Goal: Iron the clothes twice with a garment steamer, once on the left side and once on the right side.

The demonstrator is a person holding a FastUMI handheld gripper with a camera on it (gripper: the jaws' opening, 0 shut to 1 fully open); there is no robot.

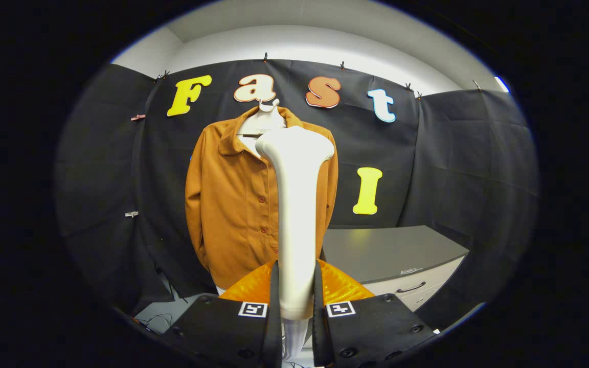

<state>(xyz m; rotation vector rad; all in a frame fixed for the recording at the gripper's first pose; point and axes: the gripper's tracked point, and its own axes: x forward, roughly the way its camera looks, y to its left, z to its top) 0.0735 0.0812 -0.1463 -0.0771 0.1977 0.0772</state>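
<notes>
A white garment steamer (pixel 297 204) stands upright between my fingers, its handle clamped on both sides, so my gripper (pixel 295 306) is shut on it. Its wide head rises in front of the right half of a brown button-up shirt (pixel 230 204). The shirt hangs on a white hanger (pixel 263 120) against the black cloth wall, beyond the steamer. An orange translucent part (pixel 343 289) of the steamer bulges out low behind the fingers. The steamer head hides the shirt's right chest; whether it touches the cloth cannot be told.
A grey cabinet (pixel 391 250) with drawers stands to the right of the shirt, at about hem height. Cables lie on the floor (pixel 159 319) below the shirt's left side. Black cloth walls close the booth on three sides.
</notes>
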